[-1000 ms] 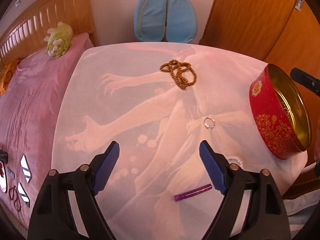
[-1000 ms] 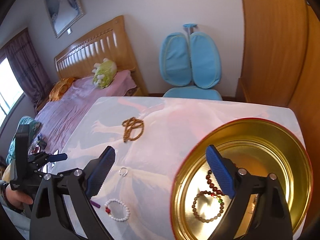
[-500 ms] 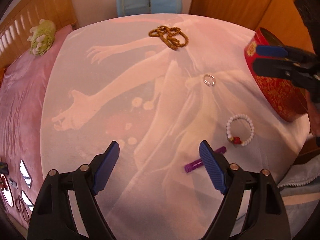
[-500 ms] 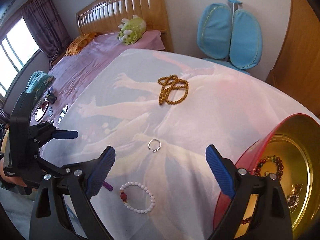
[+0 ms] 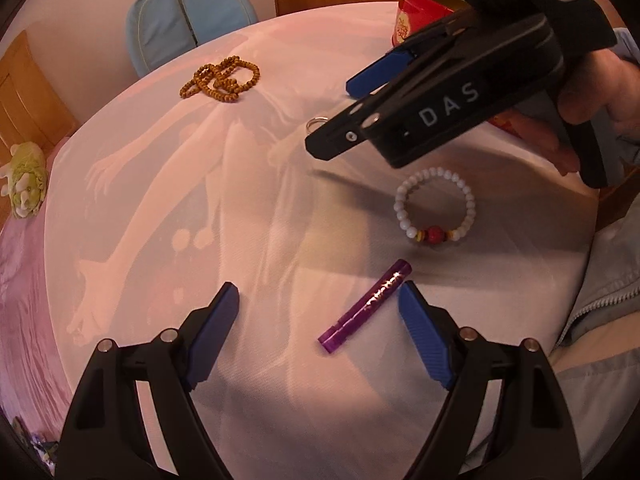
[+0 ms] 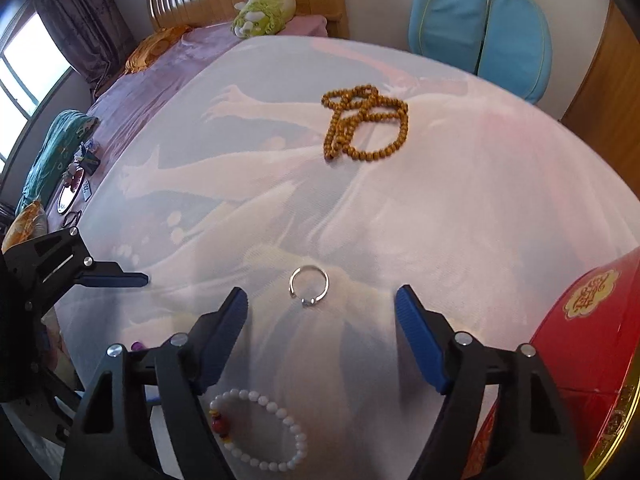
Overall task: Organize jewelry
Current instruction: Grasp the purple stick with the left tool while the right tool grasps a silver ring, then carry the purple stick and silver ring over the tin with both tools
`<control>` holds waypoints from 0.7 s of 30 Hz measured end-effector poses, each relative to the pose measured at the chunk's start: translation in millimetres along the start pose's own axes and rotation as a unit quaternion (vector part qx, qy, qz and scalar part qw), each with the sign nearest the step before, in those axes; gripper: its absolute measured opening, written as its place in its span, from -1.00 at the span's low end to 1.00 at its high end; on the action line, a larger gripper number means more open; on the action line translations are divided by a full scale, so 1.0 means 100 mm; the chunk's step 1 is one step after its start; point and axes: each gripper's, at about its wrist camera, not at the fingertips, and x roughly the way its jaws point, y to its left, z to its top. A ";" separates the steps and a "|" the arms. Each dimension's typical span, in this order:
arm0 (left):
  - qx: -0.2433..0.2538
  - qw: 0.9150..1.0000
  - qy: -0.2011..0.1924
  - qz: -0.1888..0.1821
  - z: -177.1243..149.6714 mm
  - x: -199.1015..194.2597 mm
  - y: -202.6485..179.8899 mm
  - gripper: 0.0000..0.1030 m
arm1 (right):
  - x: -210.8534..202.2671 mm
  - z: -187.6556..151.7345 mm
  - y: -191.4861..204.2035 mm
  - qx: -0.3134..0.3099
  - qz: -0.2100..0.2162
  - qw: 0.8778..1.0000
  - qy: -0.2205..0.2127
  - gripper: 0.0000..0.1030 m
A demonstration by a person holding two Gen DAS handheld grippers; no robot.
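A: Where's the right gripper now?

B: Low over the table, its 2 blue fingers spread wide with nothing between them. The silver ring lies just ahead of the gap, in the lower middle of the right wrist view.

A: And the left gripper?

B: Also spread apart, clamping nothing. A purple tube lies slantwise between its fingers, nearer the one on the right of the frame.

A: What's beyond those?

B: In the left wrist view, a white bead bracelet with 1 red bead sits right of centre, above the tube. In the right wrist view the same bracelet shows at the bottom, partly behind the finger on the left.

A: The other beads?

B: A brown bead strand is heaped in the upper middle, well apart from the ring.

A: The tin?

B: The red tin with a gold rim fills the lower right corner. Behind the table are a blue chair at upper right and a green plush toy on the bed at upper left.
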 end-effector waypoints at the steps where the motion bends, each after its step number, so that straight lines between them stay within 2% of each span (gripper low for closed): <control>1: 0.002 1.000 -0.004 -0.002 -0.01 0.00 0.01 0.56 | 0.00 0.00 0.02 -0.009 -0.004 1.000 -0.006 0.36; 2: 0.007 1.000 -0.011 -0.010 -0.02 -0.01 0.00 0.42 | 0.00 -0.01 0.06 -0.024 -0.016 1.000 -0.013 0.24; 3: 0.016 1.000 -0.022 -0.014 -0.03 -0.04 0.00 0.12 | 0.01 -0.03 0.10 -0.040 -0.034 0.998 -0.018 -0.18; 4: 0.018 0.999 -0.030 -0.016 -0.04 -0.06 0.00 -0.07 | 0.00 -0.03 0.12 -0.054 -0.037 0.998 -0.021 -0.50; 5: 0.013 0.999 -0.033 -0.017 -0.03 -0.08 0.02 -0.56 | 0.00 -0.03 0.12 -0.051 -0.026 0.998 -0.019 -0.57; 6: 0.000 0.999 -0.032 -0.019 -0.01 -0.08 0.07 -0.81 | 0.01 -0.03 0.10 -0.044 -0.023 0.999 -0.018 -0.57; 11: -0.064 0.996 -0.033 -0.045 0.02 -0.08 0.26 -0.81 | -0.03 -0.06 0.04 -0.018 -0.014 1.000 -0.021 -0.58; 16: -0.100 0.993 -0.052 -0.041 0.07 -0.18 0.31 -0.81 | -0.28 -0.06 0.04 -0.002 -0.004 0.999 -0.053 -0.58; 21: -0.134 0.986 -0.088 -0.050 0.28 -0.34 0.34 -0.81 | -0.63 -0.14 -0.08 0.027 0.001 0.995 -0.096 -0.58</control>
